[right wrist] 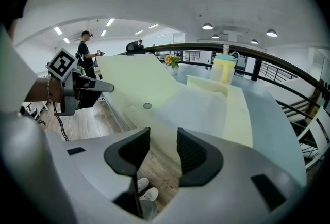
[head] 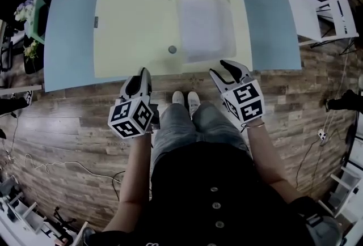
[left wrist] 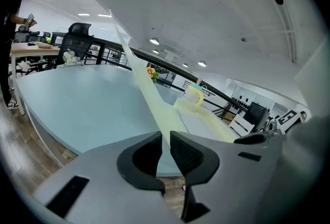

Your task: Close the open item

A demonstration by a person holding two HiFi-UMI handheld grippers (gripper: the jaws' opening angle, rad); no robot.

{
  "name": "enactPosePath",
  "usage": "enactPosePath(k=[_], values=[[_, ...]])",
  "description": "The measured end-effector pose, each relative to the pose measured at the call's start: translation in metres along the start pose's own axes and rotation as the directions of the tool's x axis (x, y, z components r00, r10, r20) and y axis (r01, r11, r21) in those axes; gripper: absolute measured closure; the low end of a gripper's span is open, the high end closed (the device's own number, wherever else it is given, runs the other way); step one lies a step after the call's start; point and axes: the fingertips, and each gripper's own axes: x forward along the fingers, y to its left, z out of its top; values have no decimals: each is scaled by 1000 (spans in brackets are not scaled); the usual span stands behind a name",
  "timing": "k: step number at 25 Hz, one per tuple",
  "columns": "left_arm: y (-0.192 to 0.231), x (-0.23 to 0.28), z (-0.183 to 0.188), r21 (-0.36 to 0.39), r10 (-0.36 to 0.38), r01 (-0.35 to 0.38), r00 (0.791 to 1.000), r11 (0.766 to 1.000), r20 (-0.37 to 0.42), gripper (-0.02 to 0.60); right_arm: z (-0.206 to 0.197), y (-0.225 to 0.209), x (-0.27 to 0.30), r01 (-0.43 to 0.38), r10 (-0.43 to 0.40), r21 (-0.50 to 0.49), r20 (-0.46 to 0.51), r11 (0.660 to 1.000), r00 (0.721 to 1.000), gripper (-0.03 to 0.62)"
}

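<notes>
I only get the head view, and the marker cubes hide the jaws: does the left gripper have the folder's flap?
Observer: Yes. In the left gripper view, the left gripper is pinched on the near edge of the flap.
Operator: Is that flap off the table?
Observer: The right gripper view shows it tilted up, with its near edge above the table.
Operator: And the right gripper?
Observer: The right gripper has its jaws apart. The folder shows beyond them, and nothing is pinched.
</notes>
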Motion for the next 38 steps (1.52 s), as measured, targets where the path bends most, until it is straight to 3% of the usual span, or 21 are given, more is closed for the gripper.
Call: enactPosePath(k=[15, 21, 29, 38], values=[[-37, -1, 19, 103, -106, 107, 994, 989, -12, 523, 1, 1, 0, 21, -21, -1, 36, 1000, 999, 425], [-62, -2, 24, 197, -177, 176, 984, 964, -15, 522, 0, 2, -1, 22, -22, -2, 36, 1000, 999, 425], [-81, -1, 27, 255, -212, 211, 977, 943, -27, 520, 2, 2, -3, 17, -17, -3, 37, 1000, 999, 425], [-101, 2, 21, 356, -262, 267, 963, 896, -62, 517, 2, 0, -2, 34, -33, -17, 67, 999, 997, 425]])
